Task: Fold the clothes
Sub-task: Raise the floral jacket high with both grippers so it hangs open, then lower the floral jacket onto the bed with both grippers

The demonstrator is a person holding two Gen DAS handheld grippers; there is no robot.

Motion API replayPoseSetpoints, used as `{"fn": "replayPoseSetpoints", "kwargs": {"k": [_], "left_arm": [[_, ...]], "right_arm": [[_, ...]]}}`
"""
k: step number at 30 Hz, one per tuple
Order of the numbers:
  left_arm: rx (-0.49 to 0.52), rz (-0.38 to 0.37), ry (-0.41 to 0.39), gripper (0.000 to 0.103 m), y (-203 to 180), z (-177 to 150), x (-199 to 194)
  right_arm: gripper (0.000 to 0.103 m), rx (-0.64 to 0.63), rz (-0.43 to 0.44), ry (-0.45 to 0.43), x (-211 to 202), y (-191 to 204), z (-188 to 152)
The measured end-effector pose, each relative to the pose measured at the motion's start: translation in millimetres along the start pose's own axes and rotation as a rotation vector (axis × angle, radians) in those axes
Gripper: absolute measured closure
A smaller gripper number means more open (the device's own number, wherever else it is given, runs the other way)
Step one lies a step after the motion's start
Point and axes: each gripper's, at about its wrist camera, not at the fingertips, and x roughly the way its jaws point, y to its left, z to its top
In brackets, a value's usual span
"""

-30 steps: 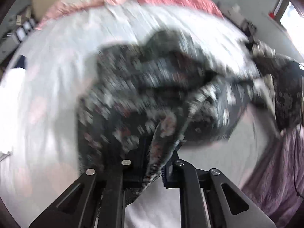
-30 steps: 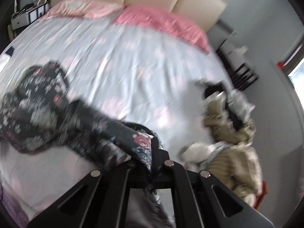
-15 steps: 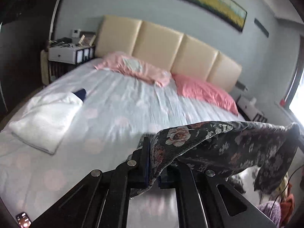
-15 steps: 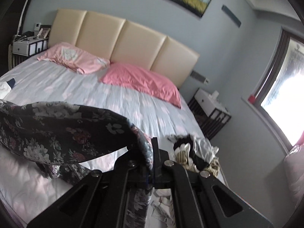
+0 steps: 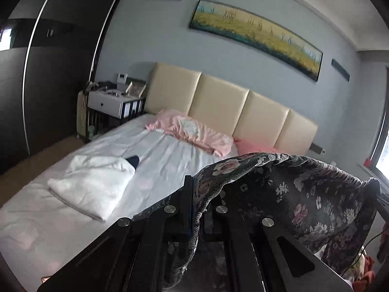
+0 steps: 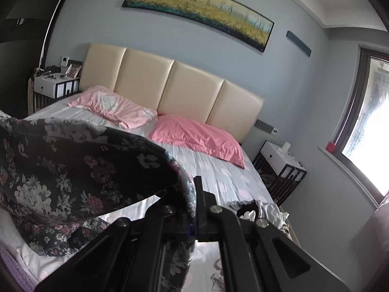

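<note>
Both tongs clamped on dark floral garment [image 5: 291,194]: left tongs [image 5: 194,194] pinch one edge, right tongs [image 6: 194,194] another, cloth stretched between them above bed [image 5: 158,170], lower part draping onto sheet.

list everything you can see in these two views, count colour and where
floral garment: 1, black with pale and red flowers, held up over the bed between both grippers
bed: 1, pale sheet with pink spots
headboard: 1, cream, four panels
pillows: 2, light pink on the left, deeper pink on the right
white folded cloth: 1, left part of bed, a dark item at its far corner
clothes pile: 1, mixed white and black, right edge of bed
nightstands: 2, white and black, left and right of bed
painting: 1, yellow field, above headboard
window: 1, right wall
left gripper: black, shut on the garment
right gripper: black, shut on the garment
</note>
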Motion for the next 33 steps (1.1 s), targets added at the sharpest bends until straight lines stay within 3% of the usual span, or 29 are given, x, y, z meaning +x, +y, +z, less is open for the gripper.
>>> {"fn": "replayPoseSetpoints", "kwargs": {"k": [5,11,19,26,33], "left_arm": [[0.042,0.048,0.146,0.099,-15.7,-25.6,69.3],[0.133,0.114,0.261,0.099,-41.6,-41.7,156.9],[0.246,0.197,0.354,0.099,-60.3,-58.8,267.9],[0.259,0.250,0.383,0.099,-39.8,-76.6,337.3],[0.220,0.288,0.511,0.099,-12.4,-107.4,389.1]], "right_arm": [[0.102,-0.014,-0.023,0.128,57.2,0.7,-29.8],[0.102,-0.041,-0.063,0.259,139.8,4.8,-52.4],[0.102,-0.121,-0.109,0.337,249.6,29.7,-59.3],[0.102,-0.210,-0.109,0.370,345.2,78.2,-49.8],[0.101,-0.287,-0.040,0.479,422.5,132.5,-74.7]]}}
